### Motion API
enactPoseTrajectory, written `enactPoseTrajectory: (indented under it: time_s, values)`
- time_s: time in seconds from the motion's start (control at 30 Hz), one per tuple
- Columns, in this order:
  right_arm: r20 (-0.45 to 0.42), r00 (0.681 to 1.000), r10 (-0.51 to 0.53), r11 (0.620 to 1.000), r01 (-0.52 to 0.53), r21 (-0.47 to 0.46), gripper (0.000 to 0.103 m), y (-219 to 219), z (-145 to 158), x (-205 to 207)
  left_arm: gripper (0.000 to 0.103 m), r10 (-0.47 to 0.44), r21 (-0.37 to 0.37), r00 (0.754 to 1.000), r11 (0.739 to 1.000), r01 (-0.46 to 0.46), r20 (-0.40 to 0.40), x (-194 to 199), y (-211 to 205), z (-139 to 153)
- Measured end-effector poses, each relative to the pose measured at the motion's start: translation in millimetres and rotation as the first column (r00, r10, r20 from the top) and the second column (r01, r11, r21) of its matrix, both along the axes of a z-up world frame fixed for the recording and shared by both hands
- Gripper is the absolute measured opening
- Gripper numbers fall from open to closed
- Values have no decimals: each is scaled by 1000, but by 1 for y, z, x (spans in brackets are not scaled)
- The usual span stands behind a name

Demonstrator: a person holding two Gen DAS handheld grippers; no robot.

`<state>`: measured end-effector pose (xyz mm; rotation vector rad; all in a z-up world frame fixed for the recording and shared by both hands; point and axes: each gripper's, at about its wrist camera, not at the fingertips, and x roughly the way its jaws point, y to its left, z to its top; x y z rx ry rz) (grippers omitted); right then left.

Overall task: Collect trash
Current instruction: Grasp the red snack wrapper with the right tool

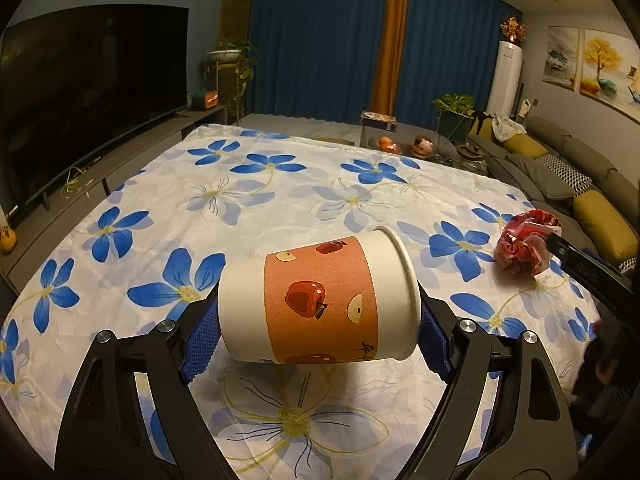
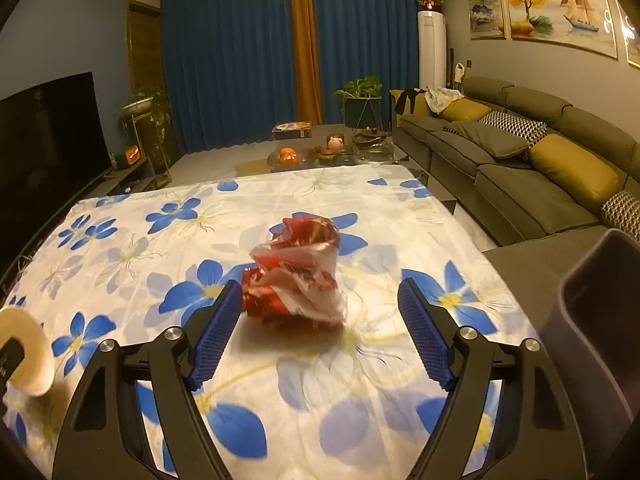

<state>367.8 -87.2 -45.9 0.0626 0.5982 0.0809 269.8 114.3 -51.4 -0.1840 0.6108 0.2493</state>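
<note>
Left gripper (image 1: 320,320) is clamping a cup (image 1: 318,300) sideways above the desk (image 1: 280,184); right gripper (image 2: 320,332) is spread wide around a wrapper (image 2: 298,276).

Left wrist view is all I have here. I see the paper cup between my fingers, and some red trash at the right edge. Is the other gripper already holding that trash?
Observer: No. The right gripper is open around the red wrapper; only its left pad is at the wrapper's edge, the right pad stands clear.
Operator: Where can I put the trash?
Observer: A dark bin stands at the table's right edge.
Operator: Is my cup visible from there?
Observer: Yes, the paper cup shows its rim at the far left.
</note>
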Motion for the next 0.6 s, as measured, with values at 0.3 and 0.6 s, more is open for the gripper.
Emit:
enactPoseTrajectory:
  time_s: [0.3,0.6]
  values:
    - [-34,999,18,1000,-18,16,65,8,-8,20,81,-8,-5,1000,1000,8,9,-1,-1,1]
    - [-49,996,74,997,-75,-11,15,15,-11,14,81,-22,1,1000,1000,22,7,-2,-4,0]
